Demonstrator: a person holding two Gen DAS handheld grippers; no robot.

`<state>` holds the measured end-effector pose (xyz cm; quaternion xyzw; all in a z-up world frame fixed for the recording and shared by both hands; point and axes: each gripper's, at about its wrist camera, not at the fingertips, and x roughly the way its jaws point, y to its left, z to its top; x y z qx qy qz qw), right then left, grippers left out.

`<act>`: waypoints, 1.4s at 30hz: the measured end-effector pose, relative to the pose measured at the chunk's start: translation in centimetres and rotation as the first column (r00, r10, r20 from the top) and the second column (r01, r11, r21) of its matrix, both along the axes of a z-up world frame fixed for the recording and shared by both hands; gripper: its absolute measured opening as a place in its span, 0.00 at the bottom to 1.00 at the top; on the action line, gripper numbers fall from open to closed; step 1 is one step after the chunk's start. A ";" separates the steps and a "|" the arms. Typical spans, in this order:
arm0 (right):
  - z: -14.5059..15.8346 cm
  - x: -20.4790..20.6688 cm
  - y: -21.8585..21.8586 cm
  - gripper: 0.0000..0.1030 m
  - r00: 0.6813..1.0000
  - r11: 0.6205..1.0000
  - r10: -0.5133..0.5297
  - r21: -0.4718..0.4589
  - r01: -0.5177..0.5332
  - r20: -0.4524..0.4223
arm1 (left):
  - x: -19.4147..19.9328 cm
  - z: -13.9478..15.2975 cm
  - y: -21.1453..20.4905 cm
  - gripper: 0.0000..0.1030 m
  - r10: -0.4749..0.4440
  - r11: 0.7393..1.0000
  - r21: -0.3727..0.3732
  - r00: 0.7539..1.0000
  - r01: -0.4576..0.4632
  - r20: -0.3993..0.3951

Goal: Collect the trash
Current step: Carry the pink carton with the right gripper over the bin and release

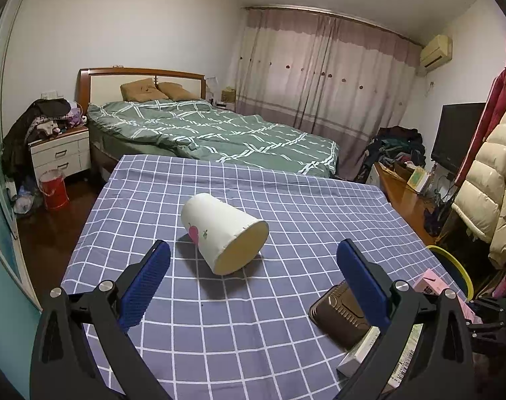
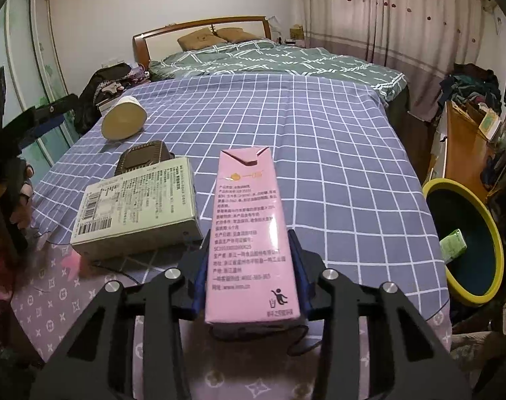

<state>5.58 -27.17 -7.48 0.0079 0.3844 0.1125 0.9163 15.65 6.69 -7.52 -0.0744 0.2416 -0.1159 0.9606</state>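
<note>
A white paper cup [image 1: 219, 226] lies on its side on the blue checked tablecloth [image 1: 286, 200], its mouth toward me. My left gripper [image 1: 253, 246] is open wide just short of the cup, with nothing between its blue pads. In the right wrist view, my right gripper [image 2: 249, 236] is shut on a pink drink carton [image 2: 249, 220], with a pad pressed on each long side. The carton points away from me over the table's near edge. The cup [image 2: 124, 120] shows at far left there.
A brown plastic tray [image 2: 146, 156] lies partly under a white printed box [image 2: 136, 210] left of the carton. A dark bin with a yellow rim [image 2: 459, 188] stands off the table's right side, with a green carton [image 2: 453, 245] inside. A bed lies beyond the table.
</note>
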 end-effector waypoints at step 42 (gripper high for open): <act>0.2 5.3 -24.2 0.46 0.756 0.756 -0.655 0.043 0.654 0.011 | -3.3 -0.7 -8.4 0.95 -0.504 0.858 0.084 0.862 0.506 -0.053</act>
